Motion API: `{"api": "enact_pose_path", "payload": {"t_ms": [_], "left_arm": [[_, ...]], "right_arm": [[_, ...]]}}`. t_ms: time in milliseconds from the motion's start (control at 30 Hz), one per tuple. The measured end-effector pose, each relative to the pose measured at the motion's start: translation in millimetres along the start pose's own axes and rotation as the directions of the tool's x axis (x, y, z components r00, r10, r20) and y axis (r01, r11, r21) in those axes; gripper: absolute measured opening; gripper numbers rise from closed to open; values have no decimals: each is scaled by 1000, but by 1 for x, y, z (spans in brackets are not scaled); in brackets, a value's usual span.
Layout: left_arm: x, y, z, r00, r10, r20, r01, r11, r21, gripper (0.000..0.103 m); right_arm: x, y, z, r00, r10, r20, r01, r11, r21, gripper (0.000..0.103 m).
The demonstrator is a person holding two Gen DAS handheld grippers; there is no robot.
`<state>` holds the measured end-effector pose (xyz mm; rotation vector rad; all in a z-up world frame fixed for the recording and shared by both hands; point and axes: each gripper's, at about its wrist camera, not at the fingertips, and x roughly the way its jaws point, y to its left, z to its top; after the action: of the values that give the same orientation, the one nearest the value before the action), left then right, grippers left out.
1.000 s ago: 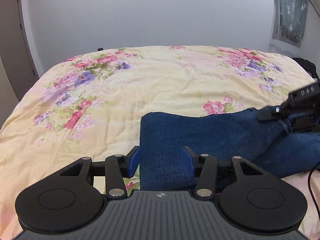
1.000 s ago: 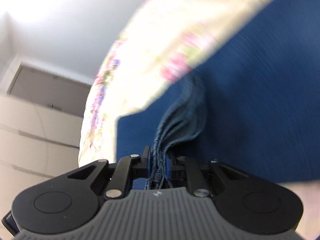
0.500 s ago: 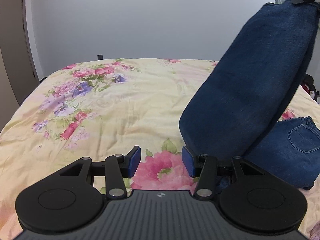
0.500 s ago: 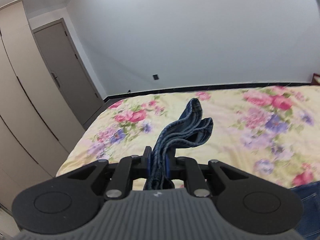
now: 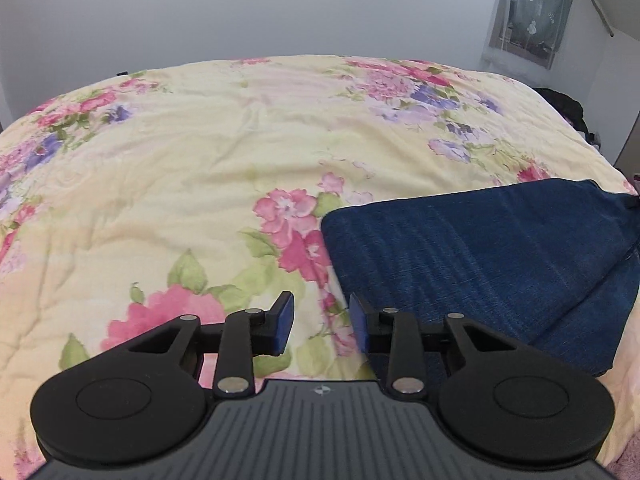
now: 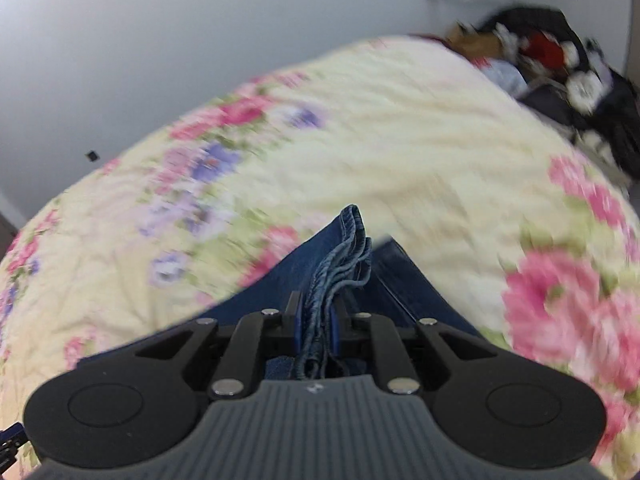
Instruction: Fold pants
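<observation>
1. Your blue pants (image 5: 472, 256) lie folded on the floral bed (image 5: 208, 160), right of centre.
2. Your right claw (image 6: 314, 322) pinches their bunched hem.
3. Your left claw (image 5: 320, 324), jaws just narrowed, holds nothing beside the fold.
4. Piled clothes (image 6: 560, 68) crowd the bed's far corner.

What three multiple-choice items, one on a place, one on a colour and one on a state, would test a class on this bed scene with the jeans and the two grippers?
1. Where do the jeans lie in the left wrist view?
A. right of the left gripper
B. far left
C. on the floor

2. What colour is the bedspread ground?
A. grey
B. pale yellow
C. green

3. What is the right gripper doing?
A. gaping empty
B. gripping a pillow
C. clamped on denim

Answers: 1 A, denim fills the lower right; 2 B, yellow with pink and purple flowers; 3 C, folded hems stand between its fingers.
</observation>
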<state>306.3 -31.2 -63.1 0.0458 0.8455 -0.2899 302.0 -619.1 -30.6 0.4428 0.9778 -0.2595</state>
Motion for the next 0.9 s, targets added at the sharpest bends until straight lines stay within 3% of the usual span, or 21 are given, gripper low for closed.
{"api": "enact_pose_path", "payload": {"t_ms": [67,133,200,333,467,567,700,767,833,900], "left_arm": [[12,-8,2,999,-40,1,40,999,-11,36],[27,-20,3,998,-60,-16,60,998,-8,35],[47,-32,3,997,-50,-60,51,999,17,26],[79,-45,-8,988,24,-149,-16,999,50,21],[82,-42,-10,987,21,-162,-16,999,31,21],[82,-40,-8,985,16,-170,-14,1000,12,21],[84,-43,-8,986,24,-166,-26,1000,-8,21],[83,-43,-9,987,24,-160,-26,1000,-14,21],[83,-42,-9,987,11,-159,-15,1000,-22,21],[84,-44,-9,987,12,-160,-15,1000,-14,21]], "right_arm": [[26,-28,-13,1000,4,-19,-3,999,47,8],[38,-44,-17,997,67,-28,-64,993,97,8],[36,-50,-16,994,105,-34,-101,991,89,8],[30,-45,-13,994,93,-61,-90,995,43,8],[20,-26,2,995,66,-74,-64,998,20,8],[-17,1,20,987,157,16,-156,986,-67,8],[-77,39,31,932,305,195,-248,930,-271,6],[-76,38,27,944,246,221,-166,930,-328,6],[-37,15,19,986,107,130,-65,954,-291,5],[7,-16,2,1000,26,10,-23,981,-192,5]]}}
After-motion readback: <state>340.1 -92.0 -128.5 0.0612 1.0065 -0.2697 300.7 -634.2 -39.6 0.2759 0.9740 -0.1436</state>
